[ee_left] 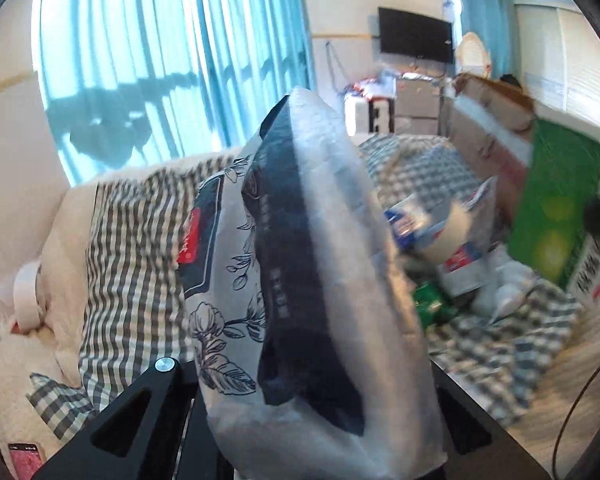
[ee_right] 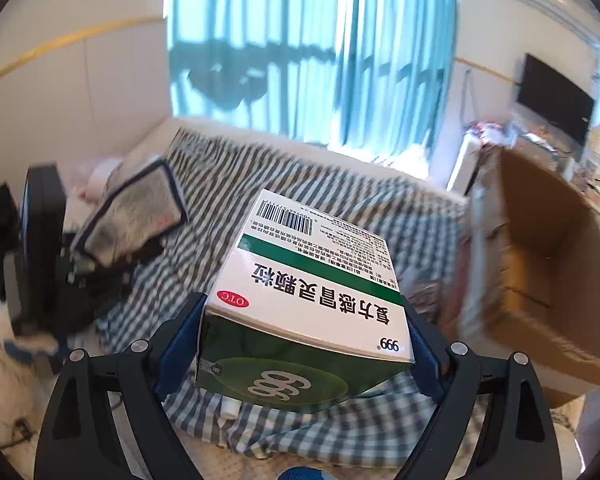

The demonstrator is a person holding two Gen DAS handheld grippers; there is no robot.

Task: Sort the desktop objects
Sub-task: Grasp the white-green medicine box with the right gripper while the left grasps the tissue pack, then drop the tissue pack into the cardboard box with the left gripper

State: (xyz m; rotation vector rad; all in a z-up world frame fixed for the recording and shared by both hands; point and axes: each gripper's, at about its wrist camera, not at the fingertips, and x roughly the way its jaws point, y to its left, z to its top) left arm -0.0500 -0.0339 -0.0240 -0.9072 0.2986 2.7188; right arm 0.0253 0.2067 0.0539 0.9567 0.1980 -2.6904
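Above the grey-and-white checked cloth (ee_right: 236, 184) | open brown cardboard box (ee_right: 548, 264) stood at right | left gripper (ee_left: 320, 432) pinched a grey floral plastic-wrapped tissue pack (ee_left: 308, 280), upright | right gripper (ee_right: 306, 344) pinched a green-and-white medicine box (ee_right: 316, 292), held above the cloth
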